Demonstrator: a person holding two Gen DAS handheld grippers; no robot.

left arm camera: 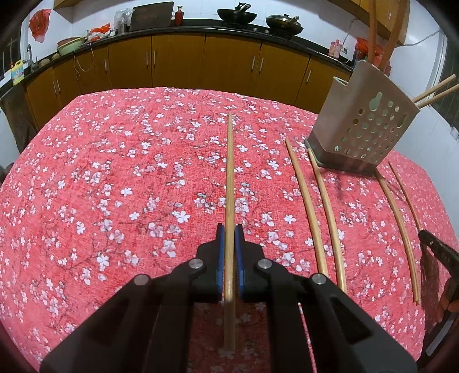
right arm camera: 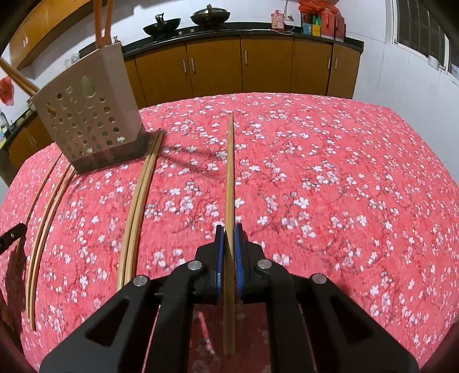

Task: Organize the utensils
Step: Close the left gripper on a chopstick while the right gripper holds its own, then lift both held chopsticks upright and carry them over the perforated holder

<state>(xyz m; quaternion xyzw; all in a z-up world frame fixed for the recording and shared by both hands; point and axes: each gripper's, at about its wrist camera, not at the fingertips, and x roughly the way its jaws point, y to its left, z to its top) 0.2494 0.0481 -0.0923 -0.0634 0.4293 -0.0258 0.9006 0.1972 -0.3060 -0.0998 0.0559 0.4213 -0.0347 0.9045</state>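
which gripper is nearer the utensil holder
Roughly equal, as far as these views show. The left gripper has the holder ahead to its right; the right gripper has it ahead to its left. Each is shut on a chopstick.

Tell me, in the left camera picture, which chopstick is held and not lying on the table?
The chopstick clamped between the blue pads of the left gripper. It points straight ahead, while the four others lie loose on the tablecloth near the holder.

Home kitchen, woks [left arm camera: 236, 15], cabinets [left arm camera: 178, 60], probably sink [left arm camera: 30, 56]
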